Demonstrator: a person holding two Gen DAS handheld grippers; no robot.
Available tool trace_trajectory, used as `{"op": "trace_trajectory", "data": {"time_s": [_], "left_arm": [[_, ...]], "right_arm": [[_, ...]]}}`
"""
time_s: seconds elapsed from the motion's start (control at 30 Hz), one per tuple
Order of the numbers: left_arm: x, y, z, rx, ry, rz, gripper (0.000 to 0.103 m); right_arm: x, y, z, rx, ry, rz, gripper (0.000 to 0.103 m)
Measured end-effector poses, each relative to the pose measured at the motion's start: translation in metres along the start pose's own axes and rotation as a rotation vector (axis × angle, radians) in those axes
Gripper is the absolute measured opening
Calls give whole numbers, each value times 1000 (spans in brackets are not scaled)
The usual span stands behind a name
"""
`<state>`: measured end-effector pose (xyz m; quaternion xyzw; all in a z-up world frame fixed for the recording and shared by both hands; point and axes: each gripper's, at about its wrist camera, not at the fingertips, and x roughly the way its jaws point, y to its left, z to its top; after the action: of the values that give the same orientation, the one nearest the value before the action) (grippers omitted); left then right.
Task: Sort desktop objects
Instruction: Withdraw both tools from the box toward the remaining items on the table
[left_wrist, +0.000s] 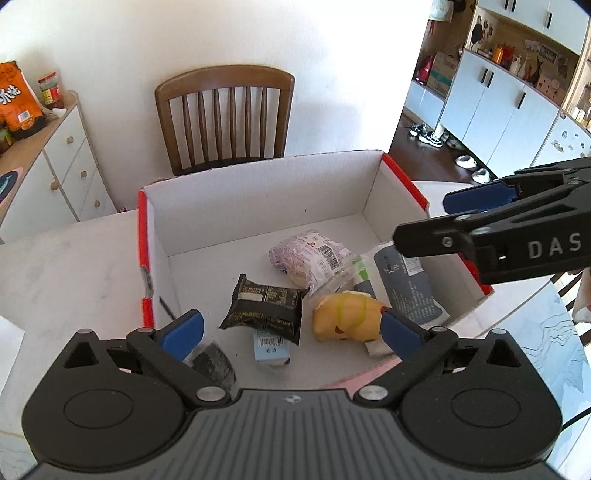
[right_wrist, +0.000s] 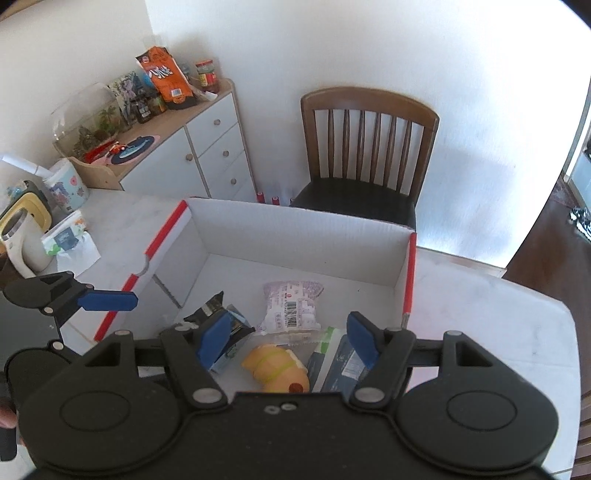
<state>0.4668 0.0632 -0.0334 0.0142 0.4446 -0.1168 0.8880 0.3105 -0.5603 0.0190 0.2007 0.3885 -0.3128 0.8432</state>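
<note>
A white cardboard box with red edges (left_wrist: 258, 192) (right_wrist: 295, 236) stands on the marble table. Inside lie a yellow toy pig (left_wrist: 347, 317) (right_wrist: 277, 367), a black snack packet (left_wrist: 264, 306) (right_wrist: 210, 310), a purple-white bun packet (left_wrist: 310, 254) (right_wrist: 291, 302), a grey-blue pouch (left_wrist: 410, 291) (right_wrist: 340, 363) and a small light-blue carton (left_wrist: 271, 349). My left gripper (left_wrist: 291, 332) is open and empty over the box's near edge. My right gripper (right_wrist: 288, 339) is open and empty above the box's contents; it also shows in the left wrist view (left_wrist: 443, 221) at the box's right side.
A wooden chair (left_wrist: 225, 118) (right_wrist: 369, 147) stands behind the table. A white sideboard (right_wrist: 199, 147) with an orange bag (right_wrist: 166, 77) is at the left. A kettle (right_wrist: 22, 240), a cup and tissues (right_wrist: 70, 236) stand at the table's left end.
</note>
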Motion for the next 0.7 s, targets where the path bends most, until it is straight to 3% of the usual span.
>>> {"op": "trace_trajectory", "data": {"time_s": [0.7], "left_arm": [[-98,-22,-46,47,-41,-26,103]], "right_arm": [[-85,35,-53,-52,-28,24,70]]}}
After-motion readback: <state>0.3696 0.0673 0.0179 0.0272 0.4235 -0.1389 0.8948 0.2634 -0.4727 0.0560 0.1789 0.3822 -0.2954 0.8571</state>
